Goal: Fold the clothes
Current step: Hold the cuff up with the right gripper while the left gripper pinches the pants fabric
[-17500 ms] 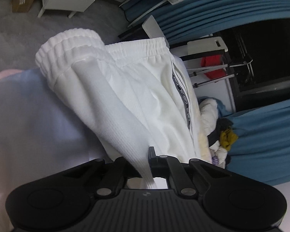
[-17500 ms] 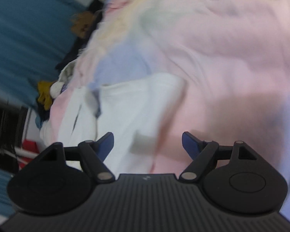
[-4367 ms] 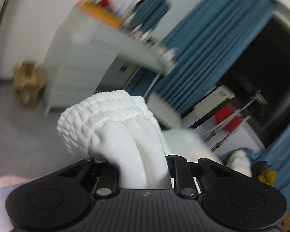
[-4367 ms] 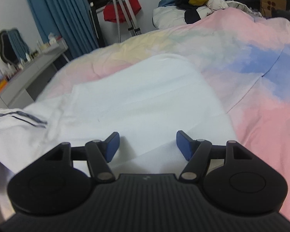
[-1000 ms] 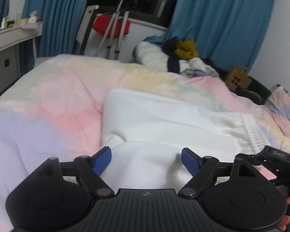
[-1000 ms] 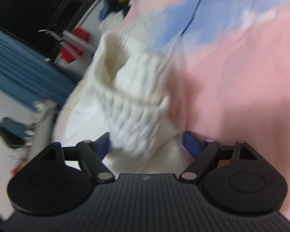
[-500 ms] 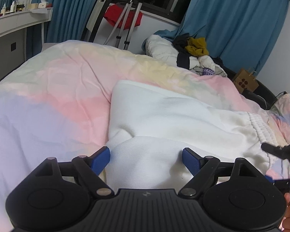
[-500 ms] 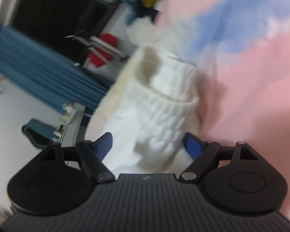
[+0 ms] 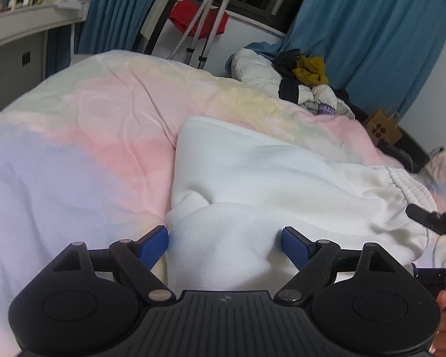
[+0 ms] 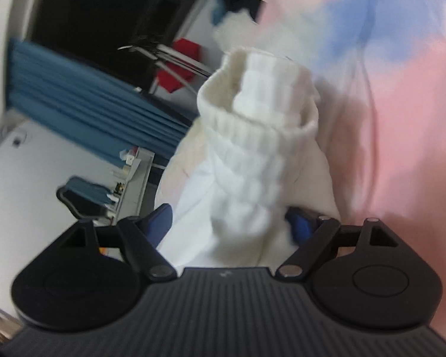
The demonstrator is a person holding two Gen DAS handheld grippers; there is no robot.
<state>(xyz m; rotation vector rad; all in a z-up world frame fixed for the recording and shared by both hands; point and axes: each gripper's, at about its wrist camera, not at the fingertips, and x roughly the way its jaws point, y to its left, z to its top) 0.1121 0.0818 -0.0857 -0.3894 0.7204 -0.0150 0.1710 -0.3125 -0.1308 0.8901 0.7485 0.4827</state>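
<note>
White sweatpants [image 9: 267,175] lie folded on the pastel bedspread [image 9: 83,136], their ribbed waistband [image 9: 410,187] at the right. My left gripper [image 9: 224,242] is open, its blue pads on either side of a raised fold of the near edge of the cloth. My right gripper [image 10: 230,223] is open around the bunched ribbed waistband [image 10: 261,125], which rises between its fingers; the view is blurred. The right gripper also shows in the left wrist view at the far right [image 9: 434,217].
A pile of clothes [image 9: 300,80] sits at the far end of the bed. A cardboard box [image 9: 383,128] stands beyond the bed's right side. Blue curtains [image 9: 371,29], a drying rack with a red garment [image 9: 202,20] and a white desk [image 9: 20,38] line the back.
My left gripper let go of the cloth within the last few seconds and has drawn a little closer to the near fold. The right gripper has tilted, still around the waistband.
</note>
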